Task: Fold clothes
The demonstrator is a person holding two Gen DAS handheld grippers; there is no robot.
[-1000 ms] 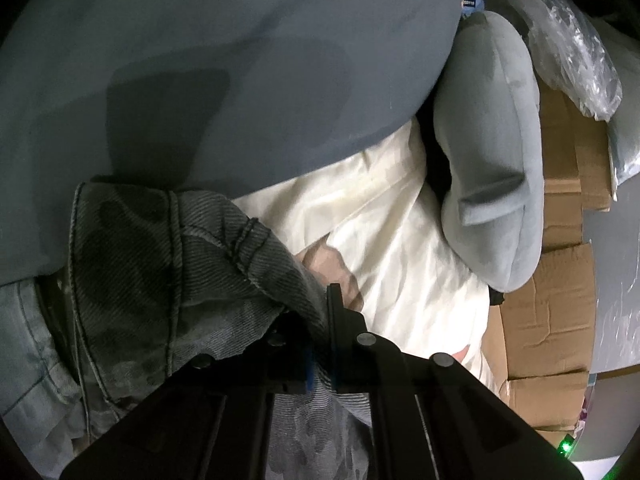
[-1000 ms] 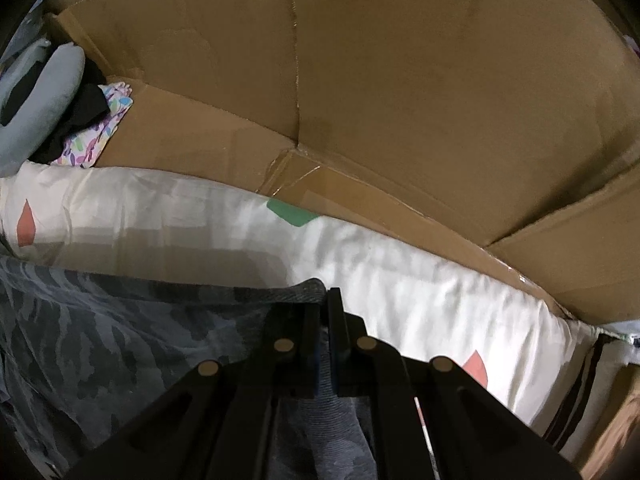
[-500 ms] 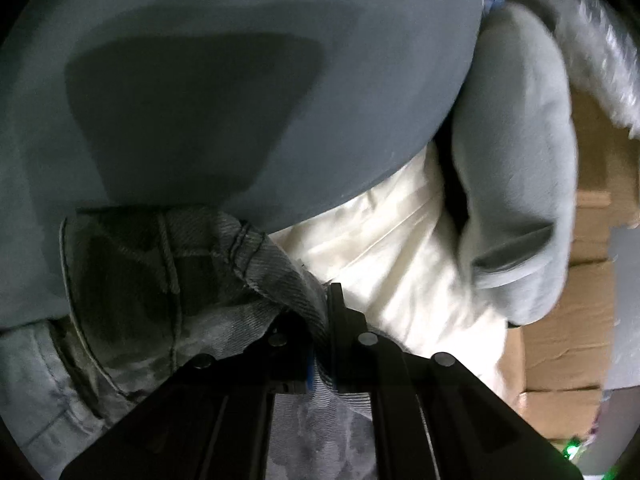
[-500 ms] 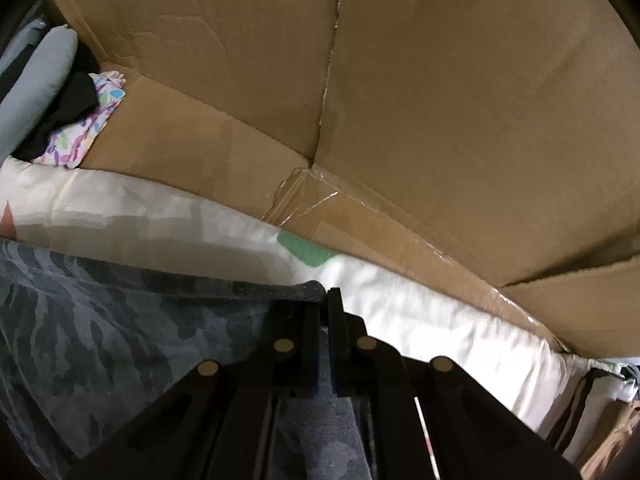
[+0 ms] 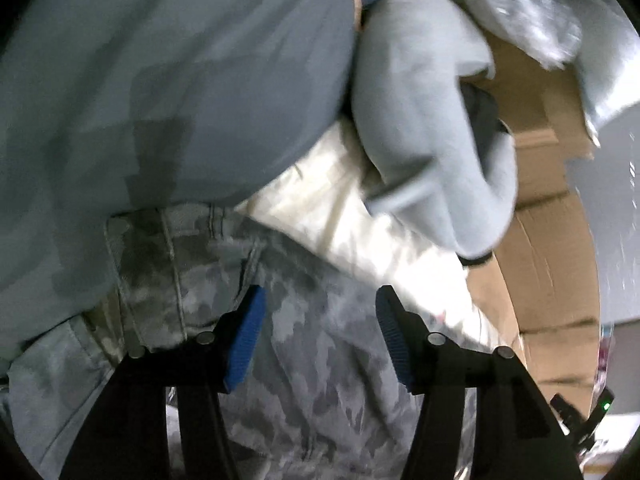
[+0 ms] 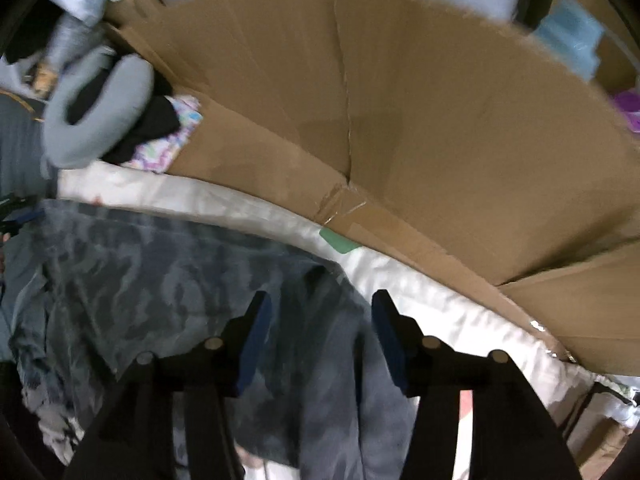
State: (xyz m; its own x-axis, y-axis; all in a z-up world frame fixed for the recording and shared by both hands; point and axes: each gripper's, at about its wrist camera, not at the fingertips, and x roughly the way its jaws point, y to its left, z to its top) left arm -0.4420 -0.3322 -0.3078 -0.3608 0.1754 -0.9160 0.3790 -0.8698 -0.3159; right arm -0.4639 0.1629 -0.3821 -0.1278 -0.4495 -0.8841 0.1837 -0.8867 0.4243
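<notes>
Both grippers were pinching the camouflage pants (image 5: 320,380) a moment ago. Now the fingers of the left gripper (image 5: 318,336) and the right gripper (image 6: 320,340) are spreading wide and letting go. The pants are lying on the cream sheet (image 6: 400,280), so this fold looks laid down. The denim looks thick and blotchy, with raised seams. Stiff brown cardboard (image 6: 440,120) is standing behind.

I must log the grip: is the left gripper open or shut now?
Open. The left gripper has its blue pads wide apart above the camouflage trousers.
</notes>
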